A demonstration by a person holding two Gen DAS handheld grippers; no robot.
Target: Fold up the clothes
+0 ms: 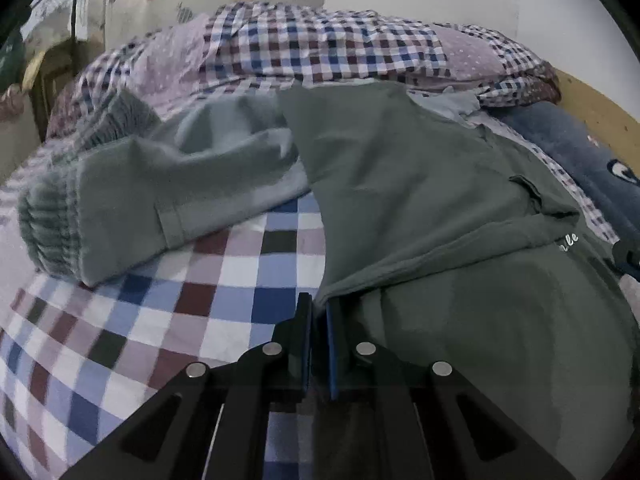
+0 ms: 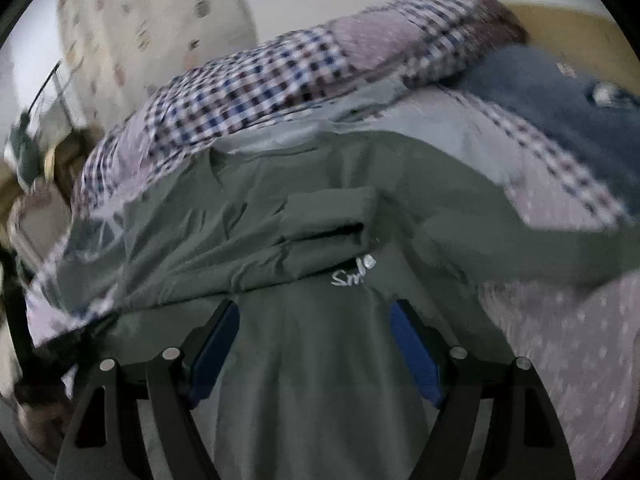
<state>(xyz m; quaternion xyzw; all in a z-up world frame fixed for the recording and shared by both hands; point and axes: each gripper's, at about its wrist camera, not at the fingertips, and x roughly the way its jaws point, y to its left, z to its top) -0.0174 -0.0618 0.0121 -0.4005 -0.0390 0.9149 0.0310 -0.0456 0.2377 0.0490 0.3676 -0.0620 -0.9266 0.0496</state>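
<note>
Left wrist view: the left tool (image 1: 319, 312) has its two fingers drawn almost together, and the edge of the dark green shirt (image 1: 420, 200) is pinched between the blue pads (image 1: 332, 344). The shirt spreads away from the tool to the right and up across the bed, part of it folded over itself, with small white lettering (image 1: 568, 242) showing near the right side. To the left of the shirt lies a grey-green sweater (image 1: 172, 188) with a ribbed cuff, touching the shirt at its upper edge. Both rest on the checked bedsheet (image 1: 168, 320). Behind them a checked quilt (image 1: 320, 48) is heaped up, and a dark blue pillow (image 1: 592, 160) lies at the right.

Right wrist view, somewhat blurred: the right tool (image 2: 316, 312) stands wide open, its blue pads (image 2: 412, 348) well apart, holding nothing. It hangs over the shirt (image 2: 312, 380), which fills the gap between the fingers; whether the tips touch the cloth cannot be told. The white lettering (image 2: 354, 274) lies just ahead of the tool, below a folded sleeve (image 2: 328, 220).
</note>
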